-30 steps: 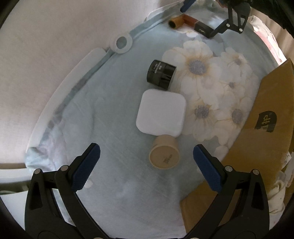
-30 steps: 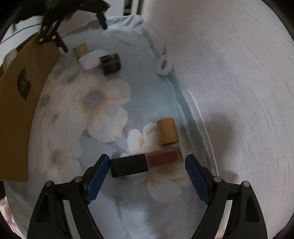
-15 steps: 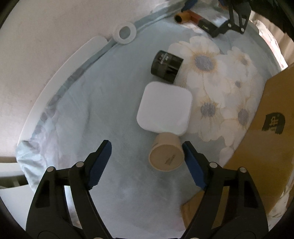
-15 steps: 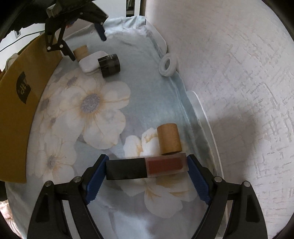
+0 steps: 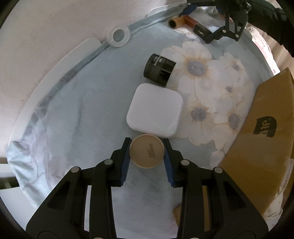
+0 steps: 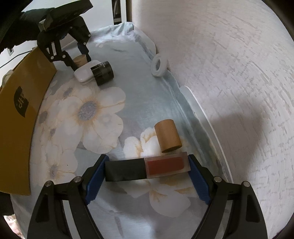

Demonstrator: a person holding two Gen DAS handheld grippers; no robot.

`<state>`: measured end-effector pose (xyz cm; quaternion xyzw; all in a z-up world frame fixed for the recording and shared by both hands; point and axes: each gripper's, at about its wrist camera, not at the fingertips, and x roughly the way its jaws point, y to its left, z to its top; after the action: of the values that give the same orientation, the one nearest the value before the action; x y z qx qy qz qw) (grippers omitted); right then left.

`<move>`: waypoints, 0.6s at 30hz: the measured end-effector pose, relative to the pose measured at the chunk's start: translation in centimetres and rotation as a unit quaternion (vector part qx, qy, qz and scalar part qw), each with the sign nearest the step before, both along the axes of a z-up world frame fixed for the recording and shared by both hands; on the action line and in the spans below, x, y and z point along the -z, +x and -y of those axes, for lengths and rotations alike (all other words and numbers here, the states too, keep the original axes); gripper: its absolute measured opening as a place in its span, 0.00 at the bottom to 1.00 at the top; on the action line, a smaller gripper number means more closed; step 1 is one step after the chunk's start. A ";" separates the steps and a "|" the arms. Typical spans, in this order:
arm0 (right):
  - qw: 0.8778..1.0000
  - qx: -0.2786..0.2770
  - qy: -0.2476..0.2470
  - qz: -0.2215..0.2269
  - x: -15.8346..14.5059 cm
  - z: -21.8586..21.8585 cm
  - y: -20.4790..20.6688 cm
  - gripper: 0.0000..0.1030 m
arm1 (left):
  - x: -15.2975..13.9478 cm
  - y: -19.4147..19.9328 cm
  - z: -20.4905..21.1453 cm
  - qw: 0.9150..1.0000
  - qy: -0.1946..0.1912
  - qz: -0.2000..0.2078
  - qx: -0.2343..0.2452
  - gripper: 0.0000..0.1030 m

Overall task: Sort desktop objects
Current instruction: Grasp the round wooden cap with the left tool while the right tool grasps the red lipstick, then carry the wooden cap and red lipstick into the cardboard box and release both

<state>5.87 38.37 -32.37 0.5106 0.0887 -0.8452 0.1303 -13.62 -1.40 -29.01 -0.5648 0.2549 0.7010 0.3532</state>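
A tan cardboard cylinder (image 5: 146, 153) stands on end on the flowered cloth, and my left gripper (image 5: 147, 140) is shut on it, blue pads pressing both sides. A white square case (image 5: 155, 112) touches the cylinder's far side, with a black jar (image 5: 159, 70) beyond it. In the right wrist view a lip gloss tube (image 6: 147, 169), black cap and red body, lies crosswise between the pads of my right gripper (image 6: 148, 158). The tube fills the gap nearly end to end, and the jaws stand wide. A second tan cylinder (image 6: 167, 136) lies just beyond the tube.
A brown cardboard box (image 5: 262, 147) borders the cloth on one side; a white textured wall (image 6: 229, 73) borders the other. A white tape ring (image 5: 119, 35) leans at the wall's foot. The person's dark sleeve (image 5: 272, 16) shows behind the right gripper.
My left gripper's jaws have closed from wide open onto the tan cylinder. My right gripper has come down around the lip gloss tube, which now sits level with its pads.
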 end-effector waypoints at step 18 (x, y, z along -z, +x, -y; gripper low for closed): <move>0.994 0.104 -0.029 0.007 -9.4 3.1 2.5 0.79 | -9.8 3.7 -3.9 0.998 0.002 -0.051 0.029 0.29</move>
<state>8.40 35.30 -22.95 0.5187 0.0101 -0.8530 0.0570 -9.96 2.46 -19.19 -0.5200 0.2878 0.7186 0.3611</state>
